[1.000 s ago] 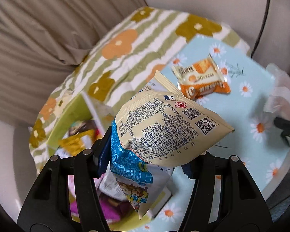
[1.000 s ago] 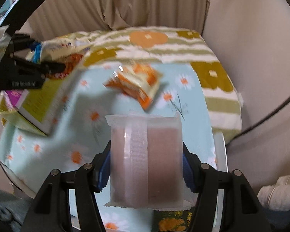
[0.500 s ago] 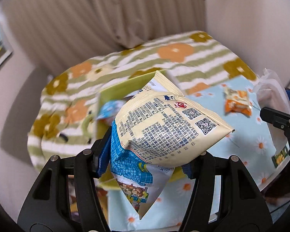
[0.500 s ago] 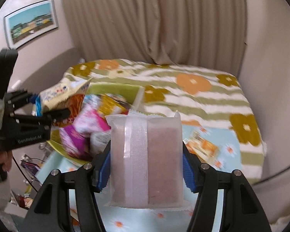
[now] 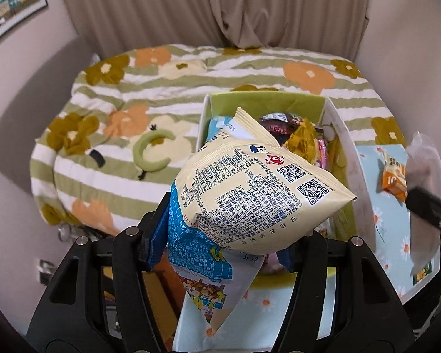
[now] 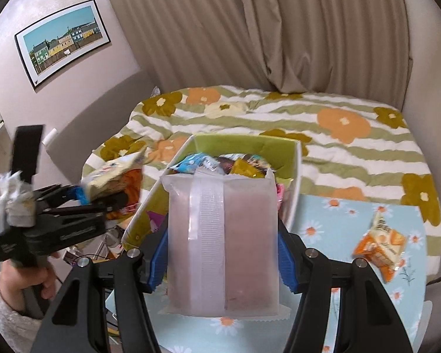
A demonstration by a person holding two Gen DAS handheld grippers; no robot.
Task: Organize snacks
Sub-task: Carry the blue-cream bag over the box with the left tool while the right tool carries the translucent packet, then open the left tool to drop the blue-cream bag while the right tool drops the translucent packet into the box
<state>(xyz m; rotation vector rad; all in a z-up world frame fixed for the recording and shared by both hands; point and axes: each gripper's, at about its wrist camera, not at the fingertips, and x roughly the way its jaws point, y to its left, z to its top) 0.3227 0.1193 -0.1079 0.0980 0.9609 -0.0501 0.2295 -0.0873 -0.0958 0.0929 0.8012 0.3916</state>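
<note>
From my left wrist view, the cream and blue snack bag [image 5: 258,194] shows two QR codes, a round red logo and dense blocks of small print that I cannot read from here; handwritten marks near its lower seam look like "CK", though I am not sure. The orange packet [image 5: 394,176] on the daisy-print surface [image 5: 391,235] carries what seems to be "10". A dark wrapper [image 5: 279,123] in the green box [image 5: 264,101] has pink characters I cannot make out.
</note>
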